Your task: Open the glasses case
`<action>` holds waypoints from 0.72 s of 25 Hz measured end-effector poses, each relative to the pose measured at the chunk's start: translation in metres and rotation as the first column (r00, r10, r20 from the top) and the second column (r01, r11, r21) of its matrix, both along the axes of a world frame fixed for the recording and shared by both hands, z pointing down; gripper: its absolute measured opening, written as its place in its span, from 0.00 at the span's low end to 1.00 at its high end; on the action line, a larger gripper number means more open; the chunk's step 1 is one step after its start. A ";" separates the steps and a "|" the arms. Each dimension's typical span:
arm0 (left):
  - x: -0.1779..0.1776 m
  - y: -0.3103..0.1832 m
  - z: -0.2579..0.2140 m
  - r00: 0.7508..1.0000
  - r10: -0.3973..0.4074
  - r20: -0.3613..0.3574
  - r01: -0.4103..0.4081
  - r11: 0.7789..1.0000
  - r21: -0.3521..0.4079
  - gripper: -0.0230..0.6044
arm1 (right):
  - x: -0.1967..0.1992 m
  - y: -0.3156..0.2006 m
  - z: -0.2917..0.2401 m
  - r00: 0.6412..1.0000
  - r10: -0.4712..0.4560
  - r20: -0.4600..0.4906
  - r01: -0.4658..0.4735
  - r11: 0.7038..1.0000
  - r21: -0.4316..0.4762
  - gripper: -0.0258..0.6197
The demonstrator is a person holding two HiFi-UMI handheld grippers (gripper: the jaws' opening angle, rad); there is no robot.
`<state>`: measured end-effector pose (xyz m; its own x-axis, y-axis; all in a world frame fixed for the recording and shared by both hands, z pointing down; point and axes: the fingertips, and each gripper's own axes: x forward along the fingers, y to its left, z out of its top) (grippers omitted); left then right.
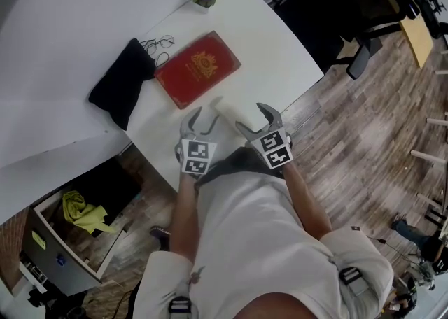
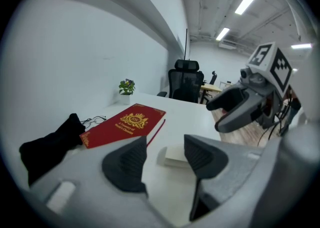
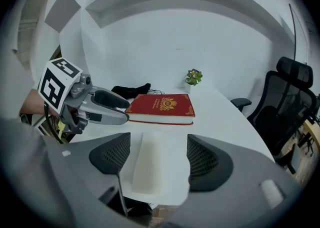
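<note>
Near the front edge of the white table (image 1: 280, 52), the closed pale oblong glasses case (image 3: 147, 167) lies lengthwise ahead of the right gripper (image 1: 250, 117). Its jaws are spread and empty, as are those of the left gripper (image 1: 201, 120) flanking the case about equally near.

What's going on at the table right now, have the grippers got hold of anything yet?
A person holds the left gripper and right gripper over the white glasses case near the front edge of the table. Both have fingers apart, aimed at the case, and neither touches it. The case looks closed. A red book lies beyond it.
</note>
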<state>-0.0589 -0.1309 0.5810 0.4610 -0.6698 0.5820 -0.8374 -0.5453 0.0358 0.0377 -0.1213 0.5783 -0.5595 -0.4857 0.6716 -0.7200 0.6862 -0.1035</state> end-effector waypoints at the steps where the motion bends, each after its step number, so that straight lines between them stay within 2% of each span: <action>1: 0.000 0.000 0.002 1.000 0.000 0.001 0.000 1.000 -0.004 0.41 | -0.001 0.001 0.002 1.000 -0.004 -0.006 0.004 1.000 -0.012 0.60; 18: 0.009 0.001 0.043 1.000 0.020 -0.006 -0.020 0.997 -0.069 0.40 | -0.012 0.006 0.034 0.998 -0.051 -0.048 0.048 0.996 -0.076 0.60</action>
<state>-0.0500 -0.1294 0.6240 0.4772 -0.6184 0.6244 -0.8259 -0.5583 0.0784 0.0261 -0.1149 0.6120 -0.5464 -0.4057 0.7327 -0.6909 0.7129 -0.1205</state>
